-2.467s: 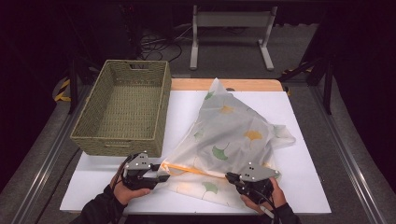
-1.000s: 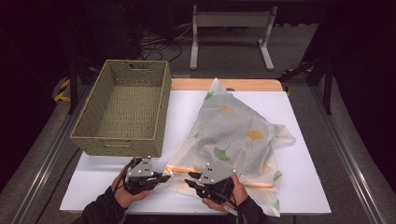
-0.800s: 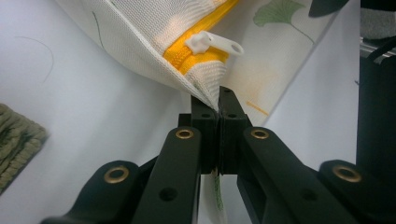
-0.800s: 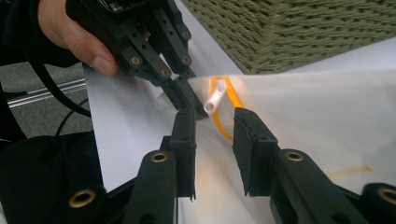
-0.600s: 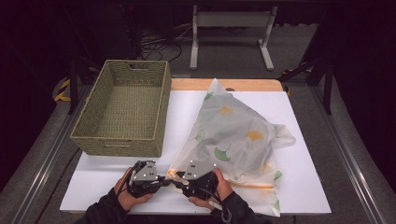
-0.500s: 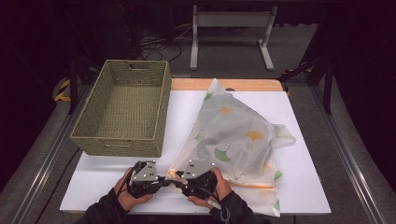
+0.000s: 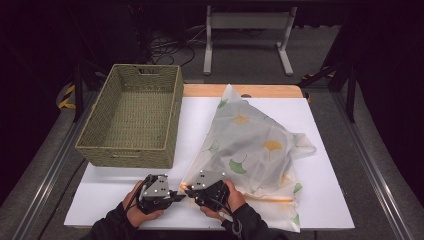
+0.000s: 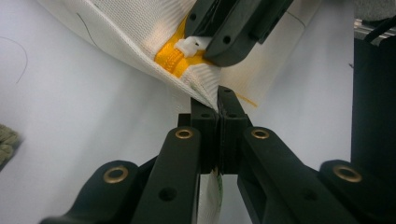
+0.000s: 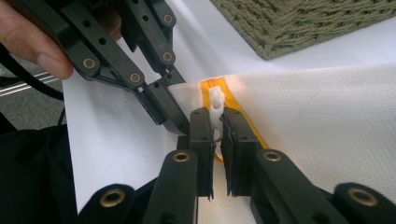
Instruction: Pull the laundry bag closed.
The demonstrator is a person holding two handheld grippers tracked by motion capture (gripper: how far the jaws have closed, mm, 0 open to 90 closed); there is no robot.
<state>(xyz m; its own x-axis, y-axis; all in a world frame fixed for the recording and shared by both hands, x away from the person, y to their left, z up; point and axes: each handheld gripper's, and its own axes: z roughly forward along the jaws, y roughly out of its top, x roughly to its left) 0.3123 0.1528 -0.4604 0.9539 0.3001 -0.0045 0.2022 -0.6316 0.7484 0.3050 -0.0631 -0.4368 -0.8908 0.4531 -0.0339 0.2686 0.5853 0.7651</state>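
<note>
No readable text, label, brand, number or sign anywhere.

Black sleeves; black claws (image 7: 181,196) w/ brass rivets, grey top plates, black cables.

— Any room on the near left of the table (image 7: 105,200)?

— Yes, bare white surface left of the left gripper (image 7: 176,196), up to the wicker basket (image 7: 131,120), which walls off the far left.

— And to the right?

— The laundry bag (image 7: 255,150) spreads there; the right gripper (image 7: 192,189) sits just beside the left one, with hardly any gap between them.

— Beyond the bag?

— A clear strip along the right edge.
</note>
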